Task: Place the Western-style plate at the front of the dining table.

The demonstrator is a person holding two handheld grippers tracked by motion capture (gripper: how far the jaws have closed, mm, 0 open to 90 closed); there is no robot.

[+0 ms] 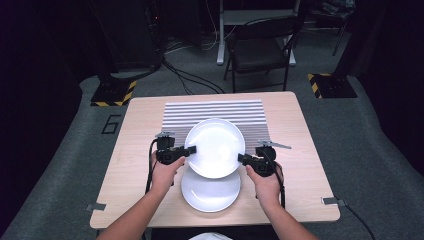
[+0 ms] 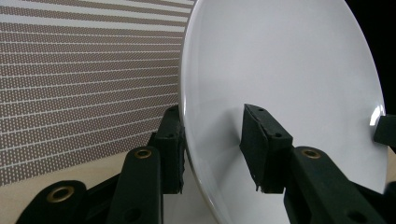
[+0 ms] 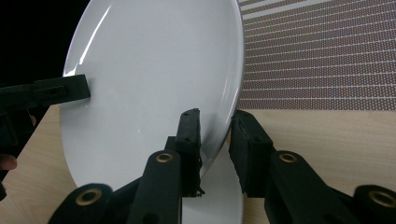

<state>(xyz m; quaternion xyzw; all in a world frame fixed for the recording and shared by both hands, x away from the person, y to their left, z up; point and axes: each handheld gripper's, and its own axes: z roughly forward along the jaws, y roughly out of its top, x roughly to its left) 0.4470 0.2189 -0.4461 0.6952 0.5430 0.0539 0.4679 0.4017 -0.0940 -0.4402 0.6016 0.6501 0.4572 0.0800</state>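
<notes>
A white plate (image 1: 215,147) hangs tilted above the table, held by its two side rims. My left gripper (image 1: 191,150) is shut on its left rim and my right gripper (image 1: 241,159) on its right rim. In the left gripper view the plate (image 2: 280,70) stands on edge between the left gripper's (image 2: 212,140) pads, with the other gripper's jaw tip (image 2: 385,130) at the far rim. In the right gripper view the right gripper (image 3: 217,140) pinches the plate's (image 3: 154,70) edge. A second white plate (image 1: 210,192) lies flat on the table below, partly covered by the held one.
A grey striped mat (image 1: 215,110) covers the far middle of the wooden table (image 1: 140,130). A white rim (image 1: 210,236) peeks in at the near edge. Beyond the table stand a folding chair (image 1: 257,50) and two stand bases with yellow-black tape (image 1: 112,95).
</notes>
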